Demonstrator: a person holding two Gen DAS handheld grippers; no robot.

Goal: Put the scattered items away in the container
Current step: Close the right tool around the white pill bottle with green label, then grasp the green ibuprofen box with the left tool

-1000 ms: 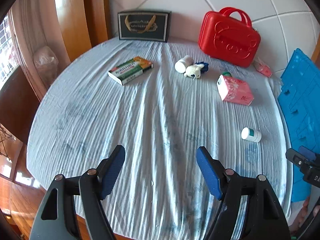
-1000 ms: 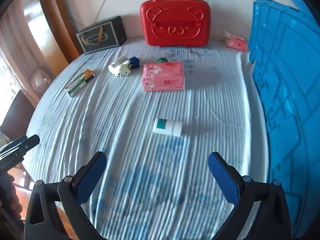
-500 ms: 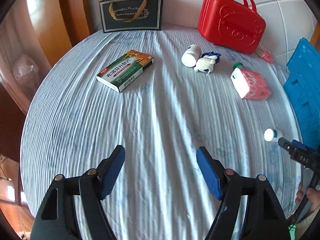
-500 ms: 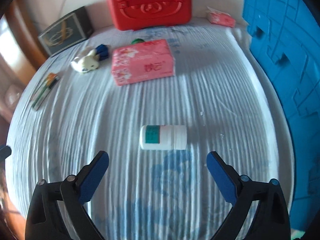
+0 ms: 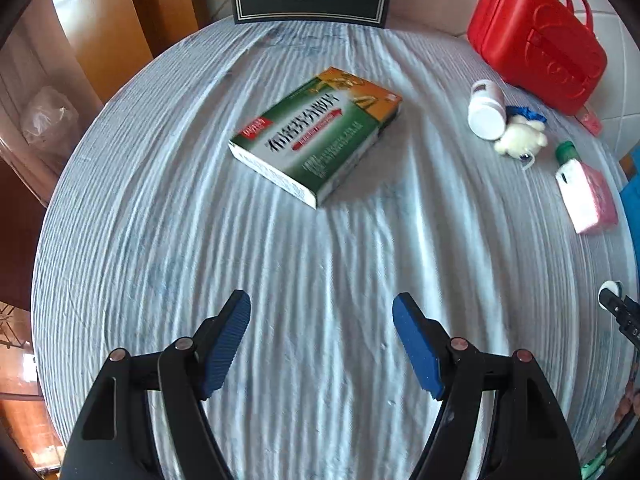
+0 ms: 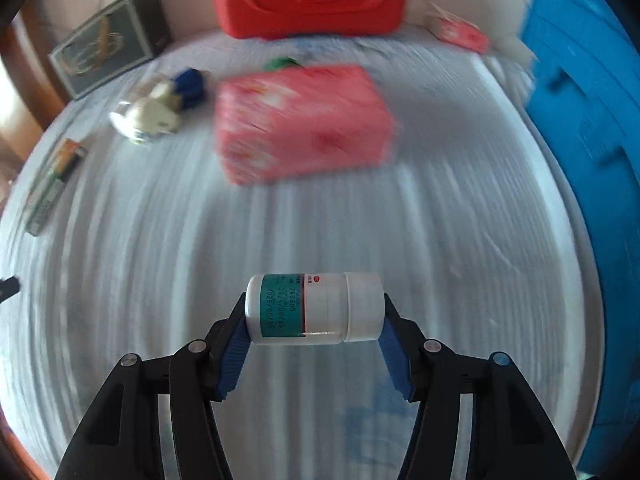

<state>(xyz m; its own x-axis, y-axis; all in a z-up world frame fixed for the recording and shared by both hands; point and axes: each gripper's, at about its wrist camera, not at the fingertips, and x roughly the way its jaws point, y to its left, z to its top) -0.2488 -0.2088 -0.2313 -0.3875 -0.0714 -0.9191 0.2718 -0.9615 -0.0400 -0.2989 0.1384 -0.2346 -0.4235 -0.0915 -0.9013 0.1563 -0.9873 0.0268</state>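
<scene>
your right gripper (image 6: 315,312) clamps the small white pill bottle (image 6: 315,309) end to end – ribbed cap at 3 o'clock, green label at 9. your left gripper (image 5: 321,320) hangs with its ridged blue pads spread wide, the flat green medicine box (image 5: 316,134) at 12 on the wrinkled cloth (image 5: 320,264). the blue crate (image 6: 592,128) – hard plastic – stands at 2 in the right wrist view.

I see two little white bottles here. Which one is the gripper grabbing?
The green-labelled bottle, lying sideways between the right gripper's blue pads. The other white bottle lies untouched beside the plush toy, near the red case.
</scene>
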